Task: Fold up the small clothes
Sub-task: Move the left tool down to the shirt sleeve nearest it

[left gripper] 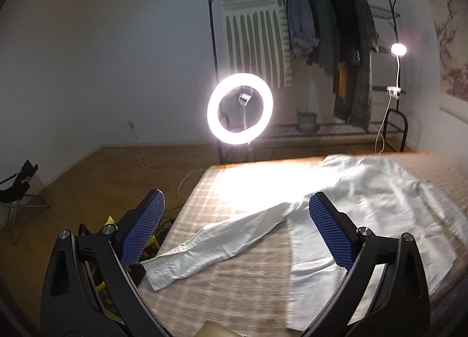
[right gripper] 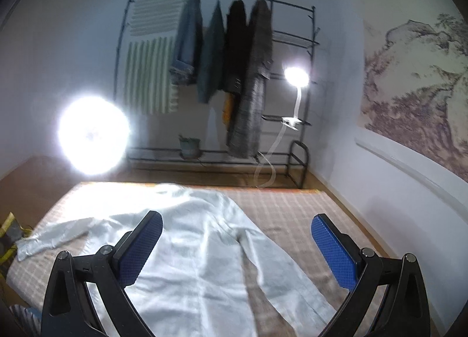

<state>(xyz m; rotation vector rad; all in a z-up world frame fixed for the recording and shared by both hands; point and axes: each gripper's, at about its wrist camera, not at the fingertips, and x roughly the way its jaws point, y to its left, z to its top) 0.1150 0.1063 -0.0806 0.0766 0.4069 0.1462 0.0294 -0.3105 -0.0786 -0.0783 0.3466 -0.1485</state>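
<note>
1. Left wrist view: nearest to us is our left gripper (left gripper: 236, 234), its two blue-padded fingers (left gripper: 143, 227) spread wide with nothing between them, held above the table.
2. Below it lies the white shirt (left gripper: 365, 205), spread flat on the checked tablecloth (left gripper: 234, 293). One long sleeve (left gripper: 210, 246) stretches out toward the table's left edge, its cuff close to that edge.
3. The shirt's body runs from the near right part of the table up to the far edge, where the cloth is washed out by glare.
4. Beyond the table we see a lit ring light (left gripper: 239, 106), a clothes rack (left gripper: 307, 44) with dark garments and a striped cloth, and a small clip lamp (left gripper: 398, 50).
5. Right wrist view: nearest again is a tool, our right gripper (right gripper: 237, 249), its jaws also wide apart and empty, hovering over the shirt (right gripper: 199, 249).
6. From here the shirt fills the near middle of the table, with one sleeve (right gripper: 52, 237) lying out to the left and the other (right gripper: 286, 275) running along the right side of the body.
7. Bare tablecloth (right gripper: 292, 208) shows to the right of the shirt; this view is blurred, so finer details escape us.
</note>
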